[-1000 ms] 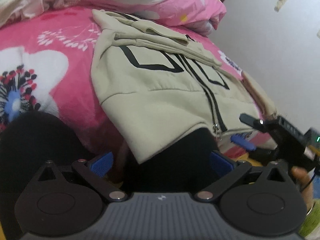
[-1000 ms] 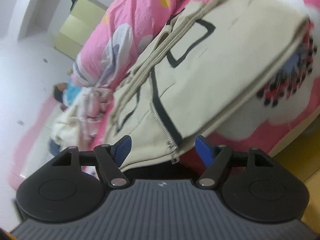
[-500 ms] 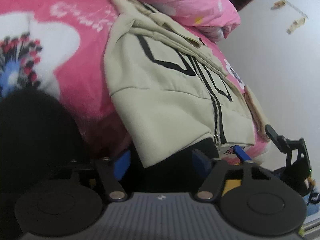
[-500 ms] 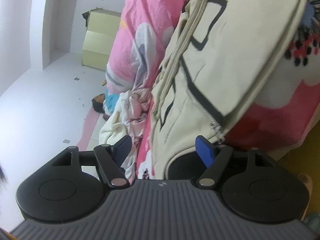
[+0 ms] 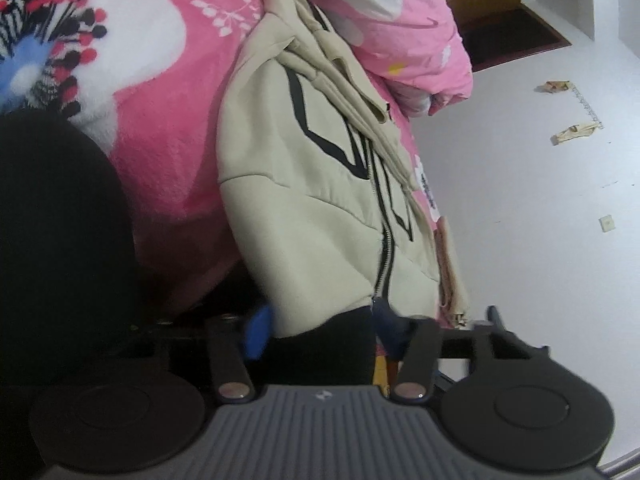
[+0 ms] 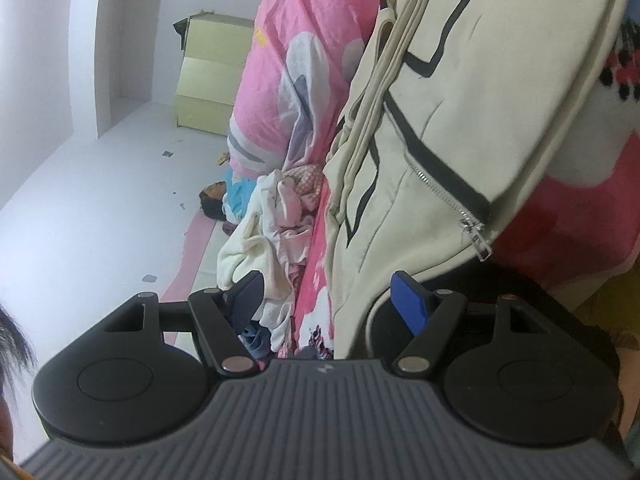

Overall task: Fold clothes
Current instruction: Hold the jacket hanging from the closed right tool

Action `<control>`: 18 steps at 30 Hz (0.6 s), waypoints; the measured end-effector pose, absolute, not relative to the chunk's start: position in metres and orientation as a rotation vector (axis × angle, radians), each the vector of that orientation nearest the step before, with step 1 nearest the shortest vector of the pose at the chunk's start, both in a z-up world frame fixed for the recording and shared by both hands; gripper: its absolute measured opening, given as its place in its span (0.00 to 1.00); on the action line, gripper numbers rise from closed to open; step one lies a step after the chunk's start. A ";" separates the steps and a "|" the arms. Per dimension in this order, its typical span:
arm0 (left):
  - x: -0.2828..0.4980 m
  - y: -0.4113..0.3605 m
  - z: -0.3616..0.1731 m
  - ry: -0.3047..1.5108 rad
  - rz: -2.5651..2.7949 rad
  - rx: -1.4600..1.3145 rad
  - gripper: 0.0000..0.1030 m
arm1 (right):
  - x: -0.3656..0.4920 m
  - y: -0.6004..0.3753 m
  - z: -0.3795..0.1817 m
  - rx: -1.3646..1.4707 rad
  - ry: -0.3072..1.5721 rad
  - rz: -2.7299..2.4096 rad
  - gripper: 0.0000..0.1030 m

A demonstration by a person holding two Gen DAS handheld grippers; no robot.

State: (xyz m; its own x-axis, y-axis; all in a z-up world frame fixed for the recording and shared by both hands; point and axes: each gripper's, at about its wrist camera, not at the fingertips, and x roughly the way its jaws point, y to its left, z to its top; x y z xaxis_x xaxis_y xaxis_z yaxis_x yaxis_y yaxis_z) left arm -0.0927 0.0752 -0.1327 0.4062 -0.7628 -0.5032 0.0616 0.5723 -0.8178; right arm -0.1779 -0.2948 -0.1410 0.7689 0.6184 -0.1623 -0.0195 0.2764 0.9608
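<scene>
the fingers (image 5: pixel 260 330) of the left gripper (image 5: pixel 320 332) stand apart, one on each side of the bottom hem of the jacket (image 5: pixel 304 200), near the zip end; nothing is clamped. the fingers (image 6: pixel 408 304) of the right gripper (image 6: pixel 328 300) also stand apart, with the hem of the jacket (image 6: pixel 460 120) between them and not pinched. judged from this, both grippers straddle the same edge so that the hem can be taken at two places and carried over evenly, but the pictures do not settle whether a grip is coming or has just been let go.

the jacket lies flat on the bed (image 5: pixel 160 112), zip closed, with its sleeves laid over the chest, and its bottom edge hangs over the side of the bed. that partly folded lay fits a fold in progress.

the left wrist view shows the zip line (image 5: pixel 380 248) from hem to collar, a quilt (image 5: pixel 400 20) beyond the collar, and a dark shape in the left foreground that cannot be identified. the right wrist view alone shows the zip pull (image 6: pixel 478 240) hanging free, a heap of other clothes (image 6: pixel 272 220) further along the bed, and a cardboard box (image 6: pixel 212 76) on the floor.
</scene>
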 end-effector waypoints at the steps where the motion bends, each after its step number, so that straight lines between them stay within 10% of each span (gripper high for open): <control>1: -0.093 0.074 -0.132 1.021 -0.596 -0.804 0.26 | -0.178 -0.294 -0.140 1.229 0.580 0.468 0.67; 3: -0.093 0.072 -0.129 0.999 -0.595 -0.785 0.12 | -0.177 -0.291 -0.139 1.230 0.581 0.479 0.65; 18: -0.098 0.082 -0.095 0.850 -0.677 -0.833 0.09 | -0.155 -0.242 -0.165 1.539 0.759 0.525 0.42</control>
State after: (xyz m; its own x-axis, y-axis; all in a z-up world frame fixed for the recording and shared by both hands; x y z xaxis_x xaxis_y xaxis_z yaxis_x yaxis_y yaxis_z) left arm -0.0982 0.0821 -0.0951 0.4963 -0.7865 -0.3676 0.1824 0.5084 -0.8416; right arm -0.1554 -0.2418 -0.1651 0.6770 0.7284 -0.1054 0.1578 -0.0038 0.9875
